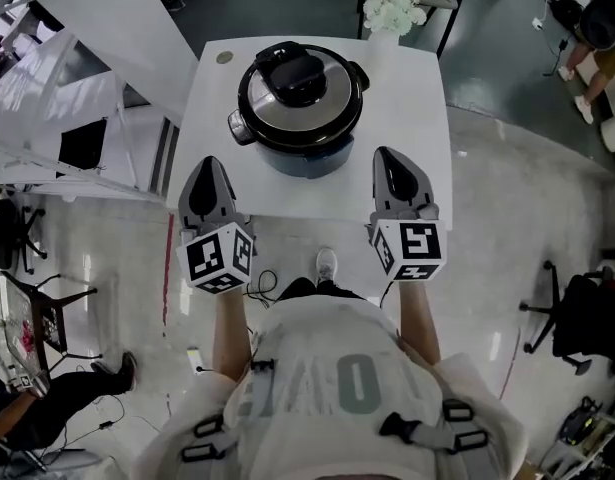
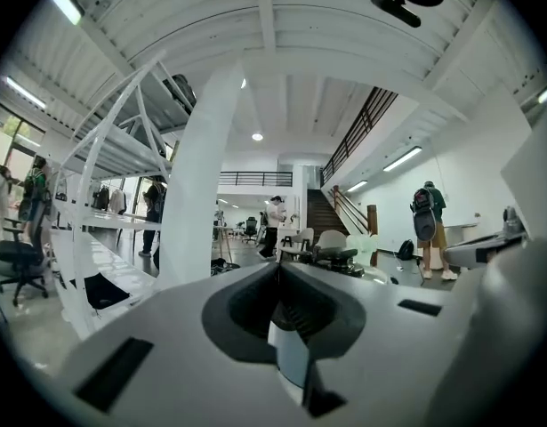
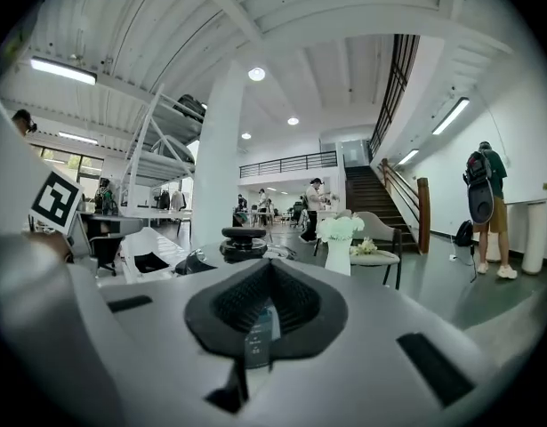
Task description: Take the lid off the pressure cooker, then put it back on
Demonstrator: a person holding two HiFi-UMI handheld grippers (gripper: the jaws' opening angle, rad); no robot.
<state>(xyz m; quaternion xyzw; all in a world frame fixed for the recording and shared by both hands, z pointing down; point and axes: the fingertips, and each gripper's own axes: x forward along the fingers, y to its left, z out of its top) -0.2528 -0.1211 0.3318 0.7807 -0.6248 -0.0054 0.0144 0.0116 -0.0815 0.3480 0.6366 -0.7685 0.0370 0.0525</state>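
Observation:
The pressure cooker stands on the small white table, its steel lid with a black handle seated on the pot. My left gripper is at the table's near edge, left of the cooker, jaws shut and empty. To the cooker's right my right gripper is level with it, also shut and empty. Past the shut jaws in the right gripper view, the lid's black knob shows to the left. In the left gripper view the cooker top appears just beyond the shut gripper.
A vase of white flowers stands at the table's far edge, seen as a vase in the right gripper view. White shelving runs along the left. Office chairs stand on the floor right and left. People stand in the background.

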